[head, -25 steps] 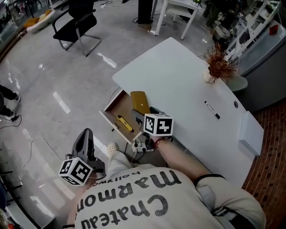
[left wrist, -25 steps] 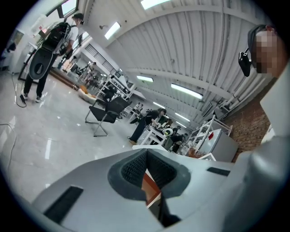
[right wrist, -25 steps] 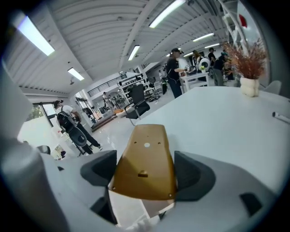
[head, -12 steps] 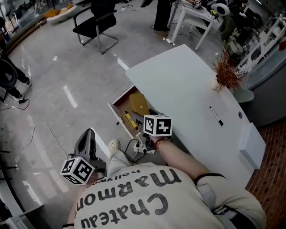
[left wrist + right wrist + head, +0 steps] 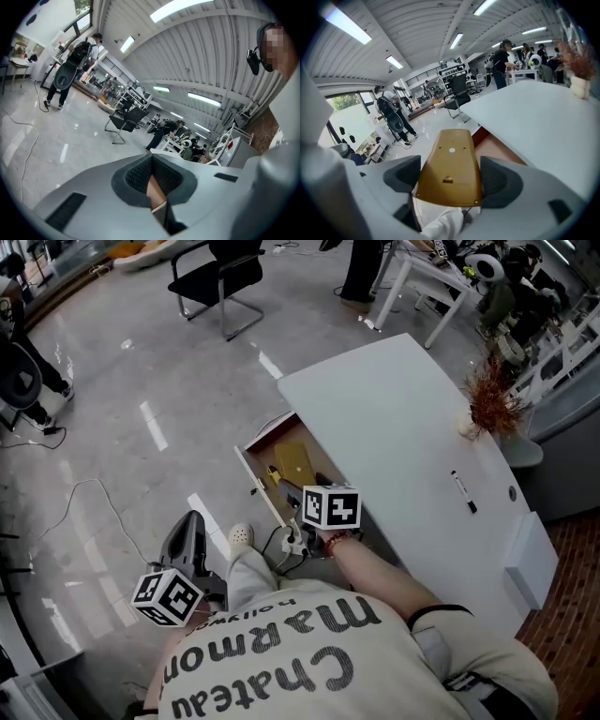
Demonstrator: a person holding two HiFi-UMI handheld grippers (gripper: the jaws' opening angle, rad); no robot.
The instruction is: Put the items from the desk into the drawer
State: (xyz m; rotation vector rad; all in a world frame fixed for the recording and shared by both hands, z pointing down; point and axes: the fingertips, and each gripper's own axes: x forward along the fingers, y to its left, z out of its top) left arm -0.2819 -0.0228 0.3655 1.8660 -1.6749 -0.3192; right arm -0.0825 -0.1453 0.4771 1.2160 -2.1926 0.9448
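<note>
The wooden drawer (image 5: 255, 482) stands pulled out from the white desk (image 5: 394, 418). My right gripper (image 5: 315, 487) reaches over it, shut on a flat mustard-gold plastic item (image 5: 450, 164) that lies between the pads and points into the drawer. In the head view that gold item (image 5: 294, 463) is over the drawer's inside, beside a small yellow and black item (image 5: 273, 474). A black pen (image 5: 463, 491) lies on the desk top. My left gripper (image 5: 187, 529) hangs low by the person's left side, away from the desk, its pads (image 5: 140, 174) pressed together with nothing held.
A vase of dried brown flowers (image 5: 488, 407) stands at the desk's far edge, and a white box (image 5: 527, 559) at its right end. Cables and a white plug (image 5: 292, 545) hang under the drawer. A black chair (image 5: 220, 277) and people are across the glossy floor.
The head view has swung, so the desk and drawer sit further right and up in the picture. The right gripper stays at the drawer with the gold item; the left stays low.
</note>
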